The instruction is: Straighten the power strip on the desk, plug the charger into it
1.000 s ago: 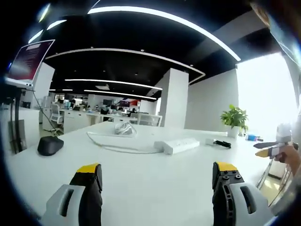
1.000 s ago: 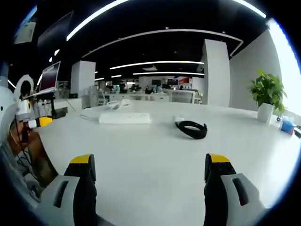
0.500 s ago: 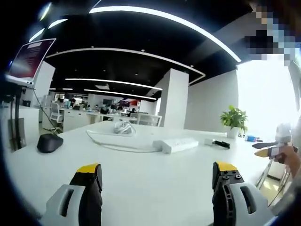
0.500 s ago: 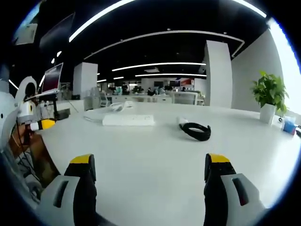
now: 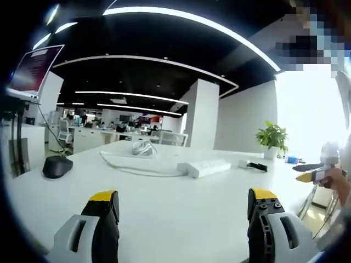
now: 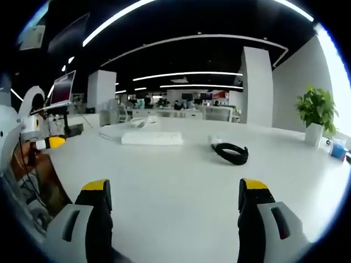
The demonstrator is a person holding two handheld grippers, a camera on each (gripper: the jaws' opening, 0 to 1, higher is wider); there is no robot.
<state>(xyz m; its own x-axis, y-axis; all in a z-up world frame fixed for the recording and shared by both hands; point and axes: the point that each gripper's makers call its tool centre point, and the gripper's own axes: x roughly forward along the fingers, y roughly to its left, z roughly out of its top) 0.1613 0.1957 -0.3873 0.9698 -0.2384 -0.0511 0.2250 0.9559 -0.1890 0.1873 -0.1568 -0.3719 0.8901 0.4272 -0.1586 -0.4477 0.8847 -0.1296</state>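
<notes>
**both grippers hover over the desk, power strip and charger untouched**

an open-plan office with a dark ceiling crossed by long curved light strips, white columns and rows of distant workstations stretches behind a broad white desk [image 6: 181, 181]. on it, in the left gripper view, a white power strip [image 5: 204, 167] lies at a slant well ahead of the jaws, its white cable [image 5: 134, 167] looping away to a loose bundle toward the far edge. a black mouse [image 5: 57, 166] sits off to the left, near a raised laptop [image 5: 34, 68]. a potted plant [image 5: 272, 139] stands at the far right by the bright window.

in the right gripper view the power strip [image 6: 152, 138] lies broadside, and the charger [image 6: 231, 153], a small white block with a coiled black cord, rests just to its right, apart from it.

what could go wrong: the strip looks light and the desktop smooth, so a push at one end may spin or slide it too far instead of squaring it, and the trailing cable could drag it back. the charger's coiled cord may snag or unwind as it is lifted, and a pinch on the cord instead of the block would leave the prongs swinging and hard to line up with a socket.

the left gripper [image 5: 184, 211] has its jaws spread wide, holding nothing and touching nothing. the right gripper [image 6: 178, 203] is likewise spread wide and empty, above bare desk, well short of both things.
</notes>
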